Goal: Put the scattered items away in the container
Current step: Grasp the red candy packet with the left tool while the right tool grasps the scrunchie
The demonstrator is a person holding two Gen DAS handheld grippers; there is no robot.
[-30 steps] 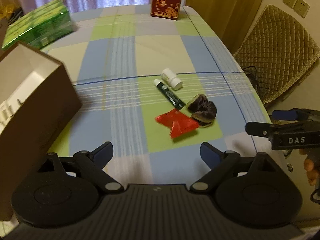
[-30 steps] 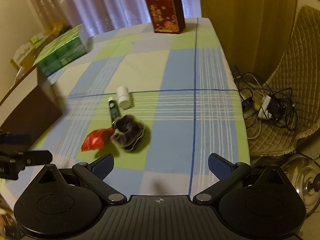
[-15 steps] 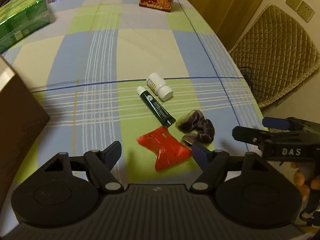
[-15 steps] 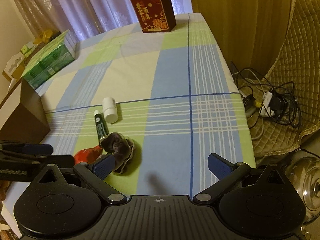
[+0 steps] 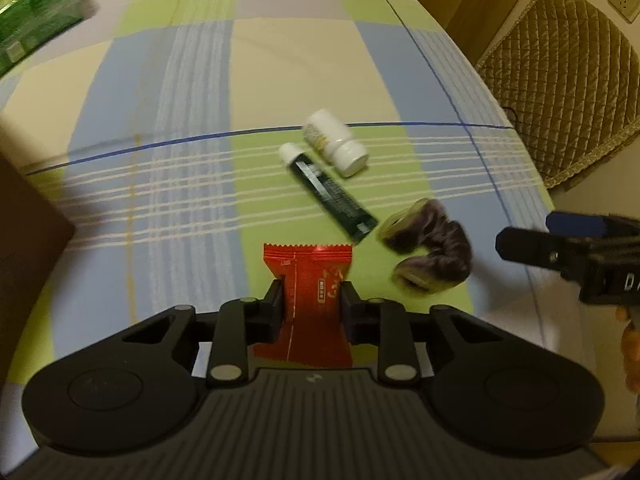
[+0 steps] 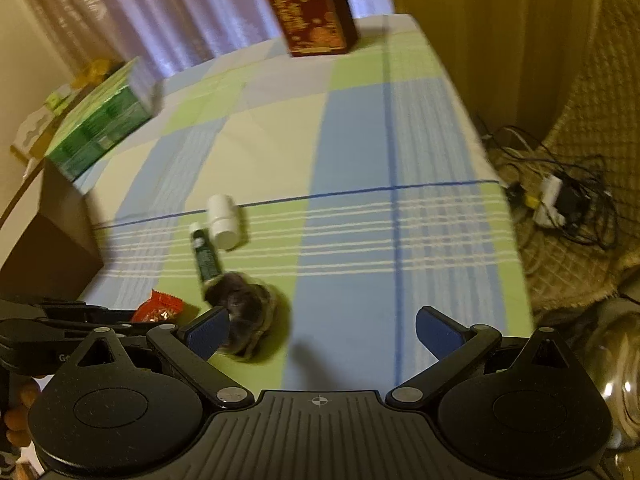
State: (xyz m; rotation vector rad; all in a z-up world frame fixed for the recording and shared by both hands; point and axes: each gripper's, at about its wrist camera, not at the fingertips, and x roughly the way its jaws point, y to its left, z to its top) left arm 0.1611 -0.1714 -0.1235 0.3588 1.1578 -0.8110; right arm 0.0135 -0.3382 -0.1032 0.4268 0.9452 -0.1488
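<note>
Checked surface (image 5: 304, 64): left claw (image 5: 312, 304) clamps red packet (image 5: 310, 280); right claw (image 6: 322, 330) wide beside dark scrunchie (image 6: 244, 308).

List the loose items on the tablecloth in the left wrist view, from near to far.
red packet (shut in the left hand-held gripper) → scrunchie → green tube → white bottle

Place: home, dining room
Table: checked cloth (image 5: 304, 64)
Window: curtains (image 6: 168, 12)
Seat: quilted chair cover (image 5: 560, 92)
Clutter: power strip, cables (image 6: 556, 200)
</note>
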